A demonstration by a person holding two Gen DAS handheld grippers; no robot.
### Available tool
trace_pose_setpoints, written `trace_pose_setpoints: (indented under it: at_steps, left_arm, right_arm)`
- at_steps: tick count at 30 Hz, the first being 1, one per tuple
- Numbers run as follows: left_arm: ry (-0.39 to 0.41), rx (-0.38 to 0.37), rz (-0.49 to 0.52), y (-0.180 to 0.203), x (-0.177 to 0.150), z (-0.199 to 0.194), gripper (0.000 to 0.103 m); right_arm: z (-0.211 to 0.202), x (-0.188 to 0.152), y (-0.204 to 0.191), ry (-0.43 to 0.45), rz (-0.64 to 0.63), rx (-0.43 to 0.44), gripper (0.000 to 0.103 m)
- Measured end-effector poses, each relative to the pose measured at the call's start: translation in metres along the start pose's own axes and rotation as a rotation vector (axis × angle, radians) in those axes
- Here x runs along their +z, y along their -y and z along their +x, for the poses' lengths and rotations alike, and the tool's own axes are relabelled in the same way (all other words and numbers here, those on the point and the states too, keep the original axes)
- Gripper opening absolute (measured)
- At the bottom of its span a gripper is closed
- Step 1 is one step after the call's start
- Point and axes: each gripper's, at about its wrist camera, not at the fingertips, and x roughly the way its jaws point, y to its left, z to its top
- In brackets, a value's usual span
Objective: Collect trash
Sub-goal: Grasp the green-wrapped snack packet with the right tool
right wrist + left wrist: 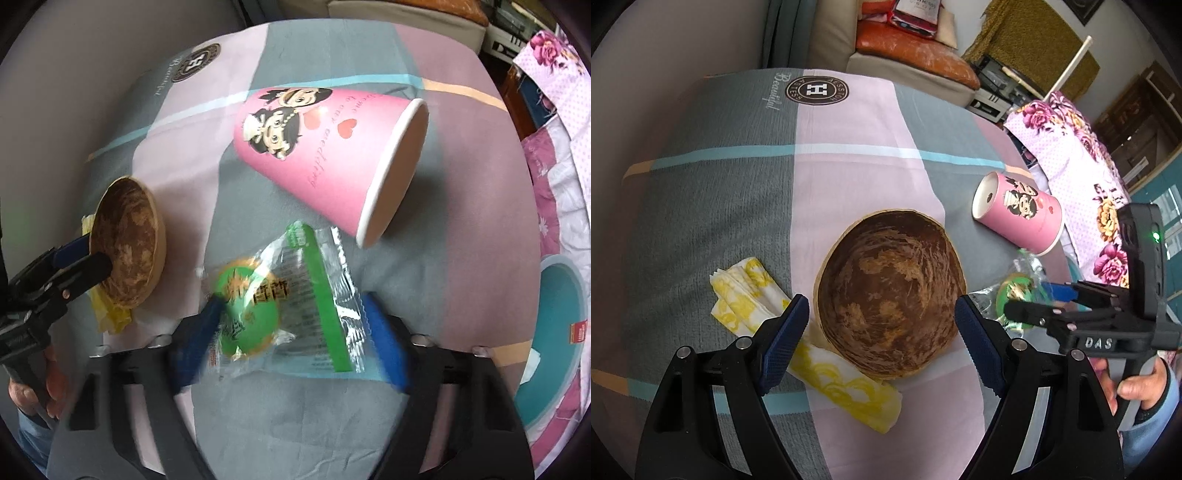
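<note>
A brown wooden bowl [890, 295] sits on the checked tablecloth [849, 129]. My left gripper [882, 325] is open, its blue pads on either side of the bowl's near half. Yellow-patterned tissues [746, 295] lie left of and under the bowl. A pink paper cup [325, 155] lies on its side. A green and clear snack wrapper [288, 306] lies in front of it. My right gripper [295, 332] is open with the wrapper between its blue pads. The bowl also shows in the right wrist view [129, 247].
A teal bin [554, 350] stands beyond the table's right edge. A floral quilt [1082, 173] lies to the right. A sofa with an orange cushion [916, 55] is behind the table.
</note>
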Motion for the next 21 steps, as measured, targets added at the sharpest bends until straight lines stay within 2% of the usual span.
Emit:
trace_pose_setpoints:
  at_steps: [4,8,12,15,21]
  left_arm:
    - [0.004,0.002,-0.002,0.004,-0.001,-0.003,0.082]
    - [0.016,0.000,0.003,0.013,-0.001,-0.010,0.082]
    - [0.026,0.028,0.084,0.034,0.004,-0.015,0.082]
    - [0.030,0.036,0.213,0.055,0.012,-0.015,0.089]
    - [0.011,0.080,0.565,0.102,0.032,-0.001,0.090]
  right_arm:
    - [-0.006,-0.009,-0.006,-0.002,-0.006,0.016,0.059]
    - [-0.020,-0.016,-0.002,0.022,0.002,0.023,0.059]
    - [-0.046,-0.023,0.010,0.061,0.017,0.018,0.059]
    - [-0.059,-0.027,0.019,0.074,0.025,0.000,0.059]
    - [-0.080,-0.033,0.049,0.072,0.056,-0.049,0.060]
